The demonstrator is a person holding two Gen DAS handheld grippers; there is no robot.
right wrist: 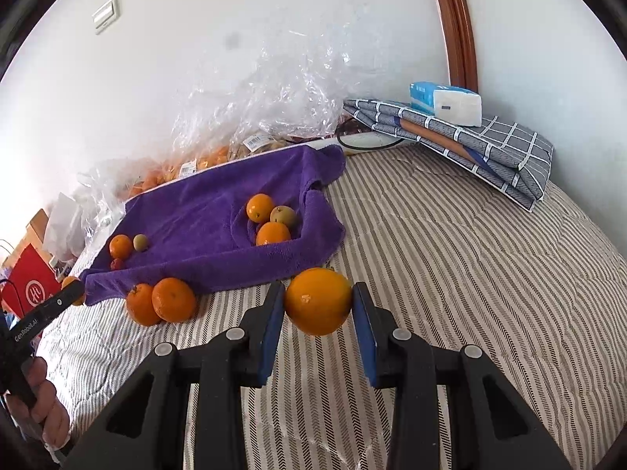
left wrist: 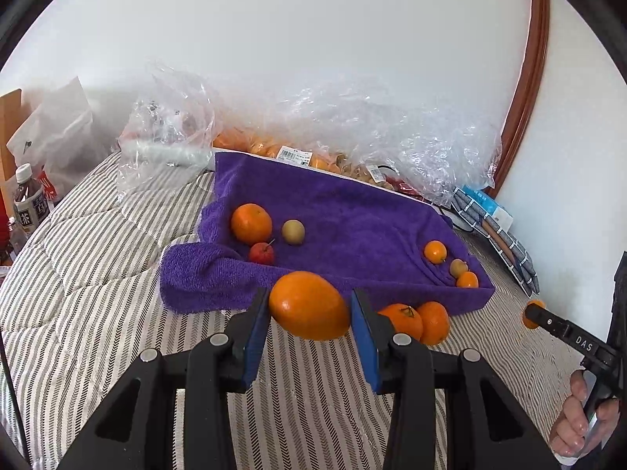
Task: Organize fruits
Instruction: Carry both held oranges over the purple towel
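**Two oranges held aloft, both with room to slip**

Each tool was pinching an orange above the striped bed (right wrist: pixel 450 235), short of the purple towel (left wrist: pixel 345 211). The left tool (left wrist: pixel 309 309) gripped a large oval orange (left wrist: pixel 309 305) across its long sides; the right tool (right wrist: pixel 318 301) gripped a rounder orange (right wrist: pixel 318 300) between its blue pads.

The main risk was a drop. Both fruits were smooth and curved, and the flat pads met them only at narrow patches, so a tilt of the wrist or a slackened squeeze could have let either one roll out. From the bed, a fallen orange would likely have run along the quilt, perhaps into the two loose oranges (right wrist: pixel 162 301) lying just beside the towel's near edge.

The towel itself looked soft and rumpled, with a raised fold at the front. Fruit released on that fold could have rolled back off. One cluster (right wrist: pixel 270 219) of three small fruits sat in a pocket at one end, and another group (left wrist: pixel 266 231) at the other; an orange dropped among them could have knocked the smaller pieces apart.

Squeezing harder would probably have bruised the skin.
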